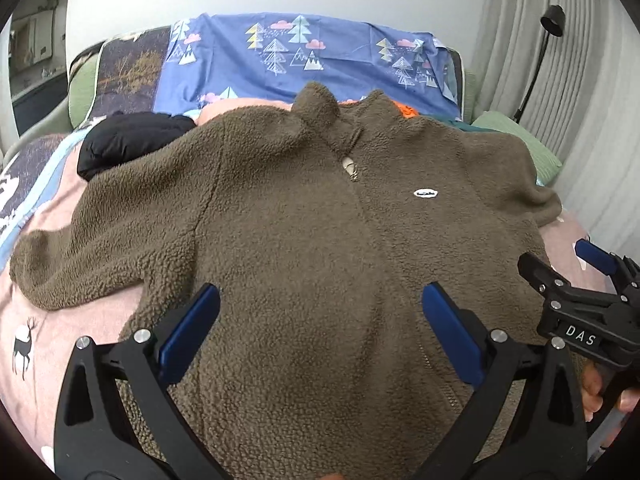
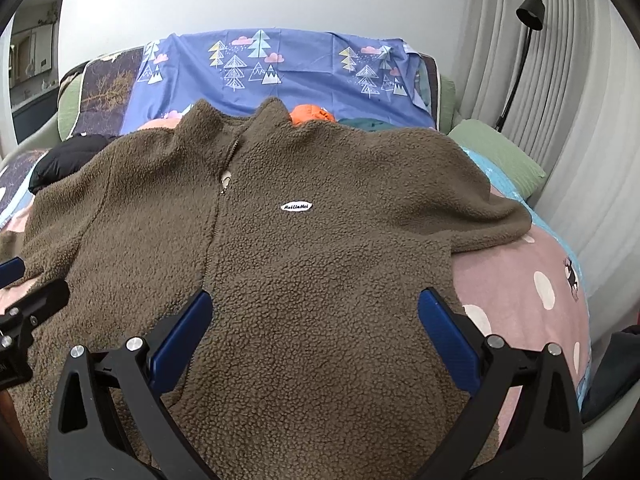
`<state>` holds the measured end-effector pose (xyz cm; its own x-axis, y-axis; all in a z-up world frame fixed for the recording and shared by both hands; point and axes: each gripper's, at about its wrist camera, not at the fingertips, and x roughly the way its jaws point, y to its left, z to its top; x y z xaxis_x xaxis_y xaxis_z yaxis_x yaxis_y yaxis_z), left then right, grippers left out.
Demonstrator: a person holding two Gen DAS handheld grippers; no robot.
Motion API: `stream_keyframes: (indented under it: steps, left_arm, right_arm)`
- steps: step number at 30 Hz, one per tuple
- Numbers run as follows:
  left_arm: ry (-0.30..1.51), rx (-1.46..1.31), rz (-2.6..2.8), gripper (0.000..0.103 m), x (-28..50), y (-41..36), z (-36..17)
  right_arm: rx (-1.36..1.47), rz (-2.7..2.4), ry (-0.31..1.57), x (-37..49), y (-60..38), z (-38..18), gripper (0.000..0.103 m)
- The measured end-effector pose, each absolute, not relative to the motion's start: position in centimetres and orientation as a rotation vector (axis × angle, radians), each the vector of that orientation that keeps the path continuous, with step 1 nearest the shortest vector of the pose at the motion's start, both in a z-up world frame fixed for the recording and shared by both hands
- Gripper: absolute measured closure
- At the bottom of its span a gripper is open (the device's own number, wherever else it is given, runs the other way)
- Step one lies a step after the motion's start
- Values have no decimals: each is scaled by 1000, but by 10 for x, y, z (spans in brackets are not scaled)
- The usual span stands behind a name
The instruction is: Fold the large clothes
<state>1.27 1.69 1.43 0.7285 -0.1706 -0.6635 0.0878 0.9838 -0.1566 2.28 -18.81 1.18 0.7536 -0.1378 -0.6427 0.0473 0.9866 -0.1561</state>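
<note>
A brown fleece jacket (image 1: 304, 240) lies spread front up on the bed, collar away from me, zipper down the middle, a white oval label (image 1: 425, 193) on the chest. Both sleeves stretch out sideways. It also fills the right wrist view (image 2: 304, 264). My left gripper (image 1: 320, 304) is open and empty, hovering over the jacket's lower middle. My right gripper (image 2: 316, 312) is open and empty over the lower right part of the jacket. The right gripper also shows at the right edge of the left wrist view (image 1: 568, 268).
The bed has a pink spotted blanket (image 2: 520, 292) with deer prints. A blue tree-print sheet (image 1: 288, 60) covers the back. A black garment (image 1: 132, 140) lies at the back left, an orange one (image 2: 312, 114) behind the collar. A green pillow (image 2: 500, 156), black lamp (image 2: 530, 10) and curtains stand right.
</note>
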Motion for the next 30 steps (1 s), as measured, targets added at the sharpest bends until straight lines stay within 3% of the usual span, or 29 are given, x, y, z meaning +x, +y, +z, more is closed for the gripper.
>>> stream_keyframes:
  steps: [4,6,8,15,22,30]
  left_arm:
    - [750,-154,-162,3,14,27,11]
    - [745,-158,-171,8,15,31,12]
    - [744,-170,-189,22,17,34,11]
    - [783,-236,-241,51,24,51,4]
    - [739,-338,-102,54,31,129,-5]
    - [739,-647,36,58,20,272,-60]
  right_arm:
    - [-147,-107,716,28,-185,11,1]
    - [-146,-106,713,29,-184,12,1]
    - [-145,-101,710,30,-183,12,1]
    - [-143,-13,686,30,-174,13,1]
    - [-160,8,705,40,-169,8,1]
    - [-158,-40,710,45,-182,7,1]
